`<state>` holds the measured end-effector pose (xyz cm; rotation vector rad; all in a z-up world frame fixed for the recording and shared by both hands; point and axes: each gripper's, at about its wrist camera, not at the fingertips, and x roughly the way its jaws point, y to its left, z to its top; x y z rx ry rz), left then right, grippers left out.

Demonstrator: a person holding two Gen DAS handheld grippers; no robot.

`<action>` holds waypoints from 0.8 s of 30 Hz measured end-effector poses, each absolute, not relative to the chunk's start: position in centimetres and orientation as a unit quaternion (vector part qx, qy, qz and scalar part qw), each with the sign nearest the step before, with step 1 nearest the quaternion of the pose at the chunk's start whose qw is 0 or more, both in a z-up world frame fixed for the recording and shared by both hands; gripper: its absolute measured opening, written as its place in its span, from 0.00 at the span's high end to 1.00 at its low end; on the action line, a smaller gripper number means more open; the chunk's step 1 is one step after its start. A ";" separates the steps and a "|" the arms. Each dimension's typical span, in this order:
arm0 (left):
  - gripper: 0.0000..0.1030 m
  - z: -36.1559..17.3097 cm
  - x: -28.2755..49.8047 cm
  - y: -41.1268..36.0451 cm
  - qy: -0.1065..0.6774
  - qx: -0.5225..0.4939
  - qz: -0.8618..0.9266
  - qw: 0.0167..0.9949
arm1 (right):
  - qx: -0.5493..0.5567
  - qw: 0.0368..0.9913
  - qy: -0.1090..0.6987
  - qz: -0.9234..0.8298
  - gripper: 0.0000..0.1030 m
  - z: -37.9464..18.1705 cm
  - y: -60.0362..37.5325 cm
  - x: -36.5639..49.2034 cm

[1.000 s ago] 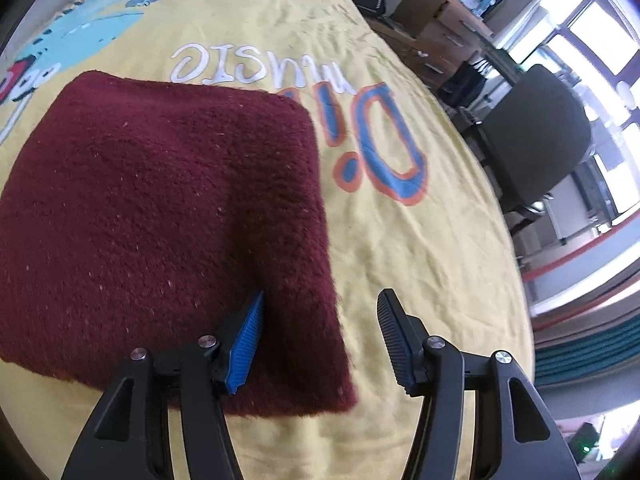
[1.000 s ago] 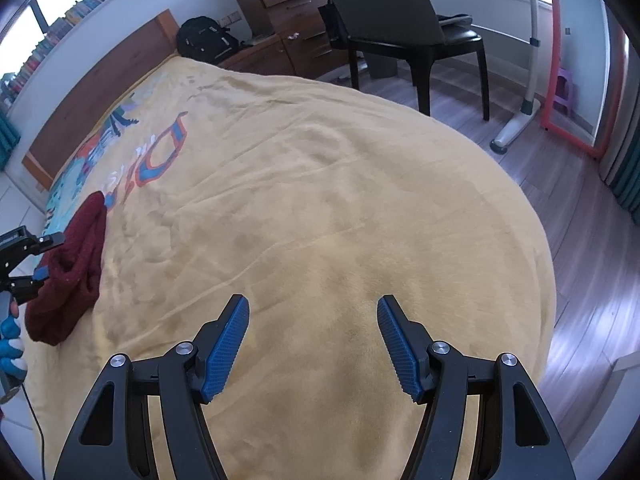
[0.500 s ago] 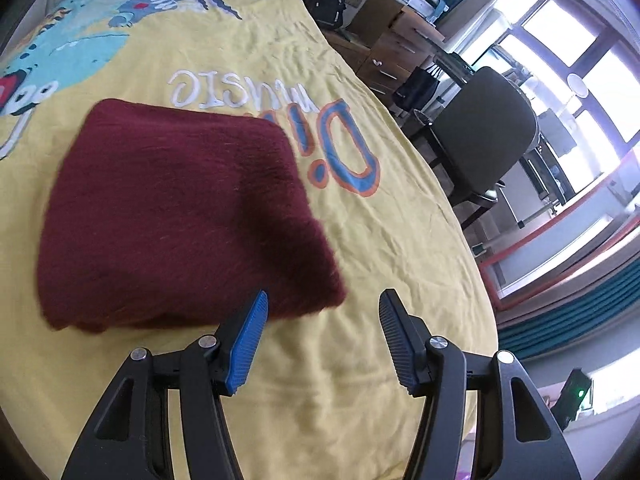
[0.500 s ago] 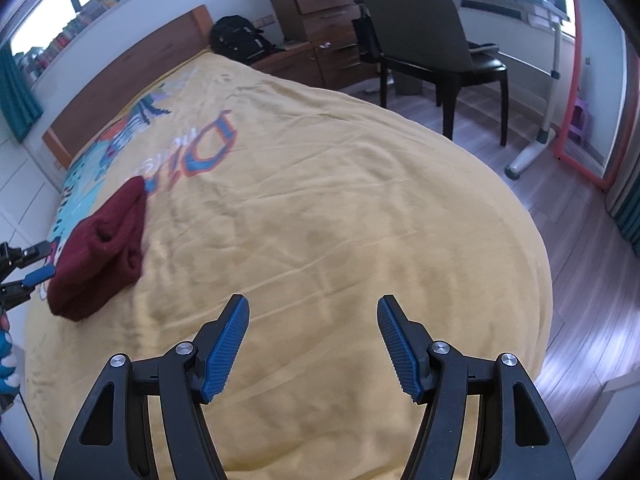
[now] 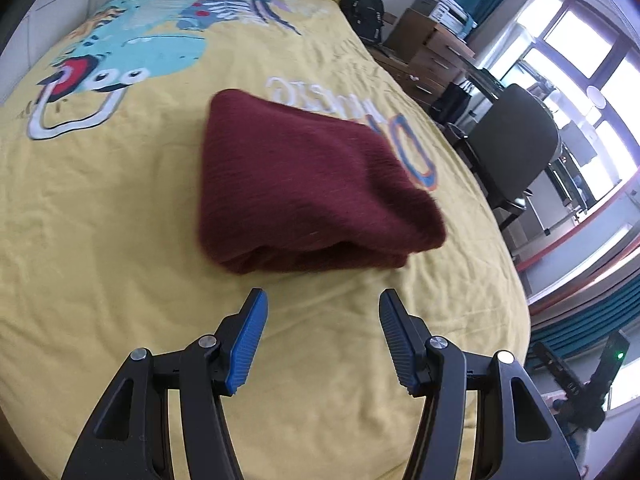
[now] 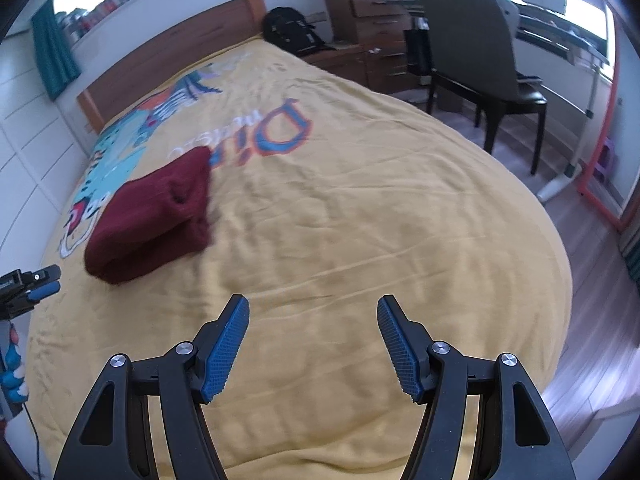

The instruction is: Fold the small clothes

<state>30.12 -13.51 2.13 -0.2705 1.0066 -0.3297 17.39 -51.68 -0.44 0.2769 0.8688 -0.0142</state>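
Observation:
A dark red knitted garment (image 5: 304,188) lies folded into a compact bundle on the yellow printed bedspread (image 5: 120,240). It also shows in the right wrist view (image 6: 156,216), left of centre. My left gripper (image 5: 322,320) is open and empty, hovering just short of the bundle's near edge without touching it. My right gripper (image 6: 312,328) is open and empty over bare bedspread, well to the right of the garment. The left gripper's tips (image 6: 40,280) show at the left edge of the right wrist view.
A dark office chair (image 6: 472,64) and wooden drawers (image 6: 368,20) stand beyond the bed's right side. A black backpack (image 6: 292,36) sits by the wooden headboard (image 6: 168,64). The bed's edge drops to wooden floor (image 6: 592,280) on the right.
My left gripper has pulled back off the garment, which now lies farther ahead as a folded bundle. The right gripper's view has swung toward the garment.

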 end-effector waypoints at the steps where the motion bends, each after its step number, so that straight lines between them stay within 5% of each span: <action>1: 0.49 2.1 29.8 -13.0 0.478 -0.129 -0.154 0.855 | 0.130 0.898 0.420 -0.001 0.34 -0.3 -51.0 17.6; 17: 0.49 0.8 33.3 -5.6 0.477 -0.141 -0.103 0.862 | 0.046 0.900 0.415 0.124 0.34 2.4 -36.6 30.2; 24: 0.39 -0.4 37.8 -6.0 0.485 -0.134 -0.101 0.858 | 0.026 0.897 0.423 0.129 0.33 1.9 -34.6 36.9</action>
